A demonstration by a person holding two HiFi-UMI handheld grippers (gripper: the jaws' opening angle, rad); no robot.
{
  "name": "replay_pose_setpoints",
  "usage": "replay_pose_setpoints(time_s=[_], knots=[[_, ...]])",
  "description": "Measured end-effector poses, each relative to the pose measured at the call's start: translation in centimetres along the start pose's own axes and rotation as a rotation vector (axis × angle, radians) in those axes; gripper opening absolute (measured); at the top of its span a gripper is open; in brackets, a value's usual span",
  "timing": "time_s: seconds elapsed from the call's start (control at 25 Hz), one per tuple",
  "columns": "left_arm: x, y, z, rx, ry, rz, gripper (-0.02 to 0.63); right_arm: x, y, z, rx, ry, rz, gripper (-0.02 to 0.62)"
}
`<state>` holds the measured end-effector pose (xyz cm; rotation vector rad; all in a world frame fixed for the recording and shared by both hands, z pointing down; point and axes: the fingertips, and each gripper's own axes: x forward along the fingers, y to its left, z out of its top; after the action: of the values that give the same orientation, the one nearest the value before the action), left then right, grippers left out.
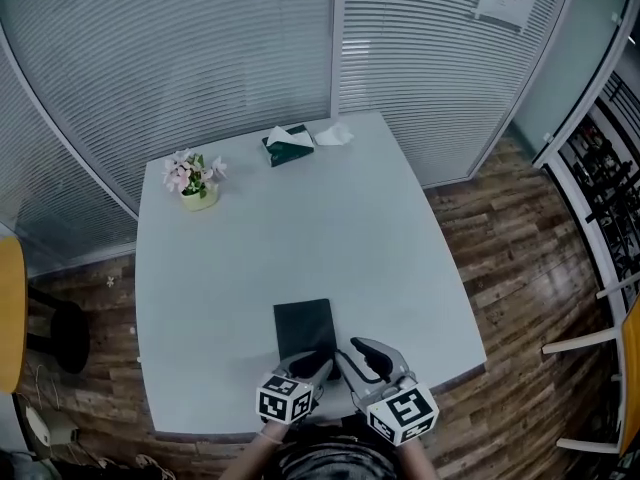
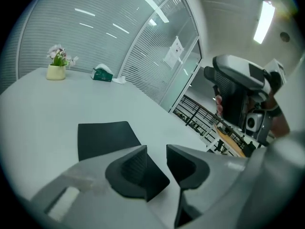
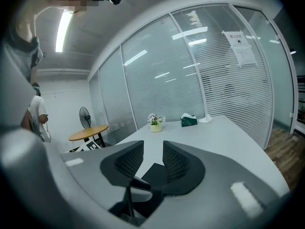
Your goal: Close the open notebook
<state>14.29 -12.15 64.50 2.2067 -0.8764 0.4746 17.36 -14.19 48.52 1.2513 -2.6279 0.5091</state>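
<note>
Left gripper point(image 1: 318, 368): jaws apart, nothing between them, held just above the near left corner of the notebook point(image 1: 305, 328).

Notebook: lies flat on the table point(image 1: 300, 228) by its near edge, dark cover up, no page showing. It looks shut already.

Right gripper point(image 1: 360, 354): jaws apart and empty, just right of the notebook's near edge.

Judged step: closing done, hands clearing. Next move: draw both grippers back without nudging the cover; press it flat only if it lifts.

The notebook point(image 1: 305, 330) looks matt (dark cover), the table point(image 1: 380, 248) smooth, the floor point(image 1: 500, 238) wooden.
</note>
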Motion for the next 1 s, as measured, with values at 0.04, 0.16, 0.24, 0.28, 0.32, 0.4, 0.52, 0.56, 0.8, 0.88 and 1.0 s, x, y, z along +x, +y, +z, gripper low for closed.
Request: replay_pose_setpoints(time_s=[0.04,0.16,0.24,0.28,0.32,0.4,0.52,0.56,0.8,0.88,1.0], knots=[[-0.5,0.1,0.4,0.001,-0.015,0.006,0.129,0.3,0.2,0.1,-0.004,0.0,0.009,0.126],[-2.0,0.4,1.2,-0.009,-0.056,0.022,0.12,1.0,0.9,0.2,-0.015,0.003,0.035,0.127],[-3.1,0.5,1.8,-0.012,-0.08,0.032,0.12,1.5,1.4,0.2,-0.021,0.004,0.053,0.126],[-3.6,0.5,2.2,-0.012,-0.094,0.036,0.12,1.8,1.6,0.2,-0.024,0.007,0.061,0.127],[-4.2,0.5,2.7,-0.011,-0.11,0.04,0.12,2.0,1.8,0.3,-0.027,0.009,0.069,0.127],[-5.4,0.3,3.8,-0.008,-0.149,0.047,0.115,2.3,2.2,0.4,-0.034,0.011,0.085,0.126],[-7.4,-0.1,5.5,0.01,-0.21,0.063,0.11,2.8,3.0,0.6,-0.045,0.003,0.107,0.126],[-8.1,-0.2,6.0,0.016,-0.23,0.068,0.109,3.0,3.3,0.7,-0.051,0.002,0.114,0.126],[-11.3,-0.5,8.5,0.043,-0.318,0.094,0.109,4.0,5.0,1.4,-0.073,-0.012,0.157,0.123],[-12.3,-0.8,9.1,0.06,-0.341,0.1,0.109,4.1,5.6,1.8,-0.077,-0.023,0.169,0.121],[-13.7,-1.2,10.1,0.076,-0.379,0.107,0.092,4.2,6.4,2.7,-0.087,-0.046,0.181,0.101]])
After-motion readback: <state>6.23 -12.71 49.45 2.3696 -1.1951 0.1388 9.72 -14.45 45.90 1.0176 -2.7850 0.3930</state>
